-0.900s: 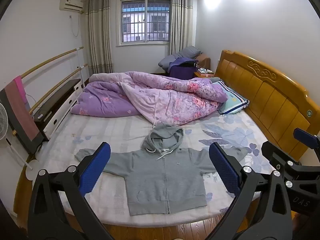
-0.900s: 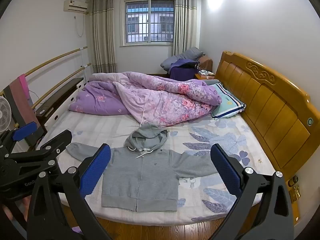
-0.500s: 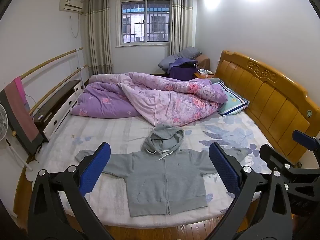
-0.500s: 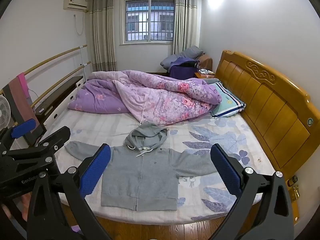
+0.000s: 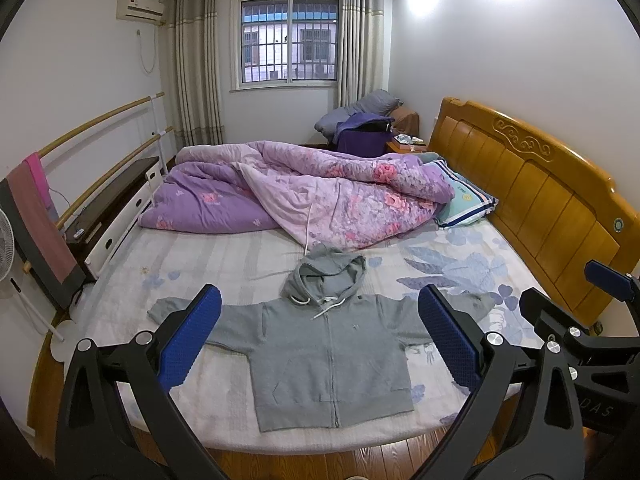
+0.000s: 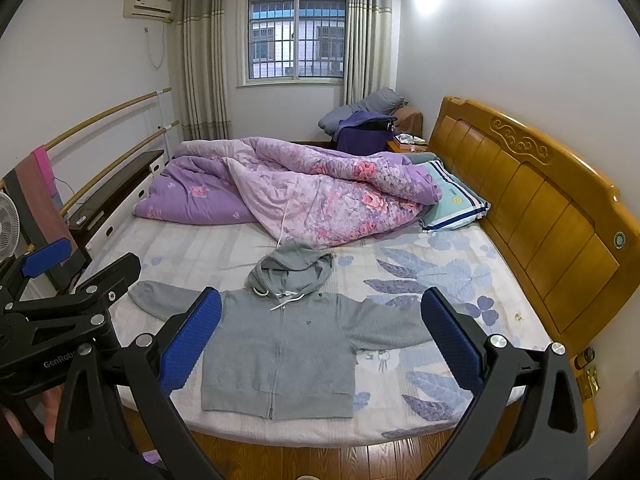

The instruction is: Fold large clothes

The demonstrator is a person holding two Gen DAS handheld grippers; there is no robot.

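A grey zip hoodie [image 5: 328, 356] [image 6: 288, 344] lies flat and face up on the bed, sleeves spread to both sides, hood toward the quilt, hem near the bed's front edge. My left gripper [image 5: 320, 336] hangs in the air before the bed, open, with nothing between its blue pads [image 5: 190, 336]. My right gripper [image 6: 320, 336] is open too and holds nothing; it hovers beside the left one. Each gripper shows at the edge of the other's view: the right gripper [image 5: 580, 344] and the left gripper [image 6: 60, 312].
A crumpled purple floral quilt [image 5: 304, 192] fills the far half of the bed [image 5: 188, 256], with a striped pillow [image 5: 464, 200] by the wooden headboard [image 5: 532, 196]. A fan [image 5: 6, 248], a draped rail and a low cabinet stand on the left. Wooden floor runs along the bed's front edge.
Both views have drifted very slightly; the hoodie lies as before and both grippers stay open.
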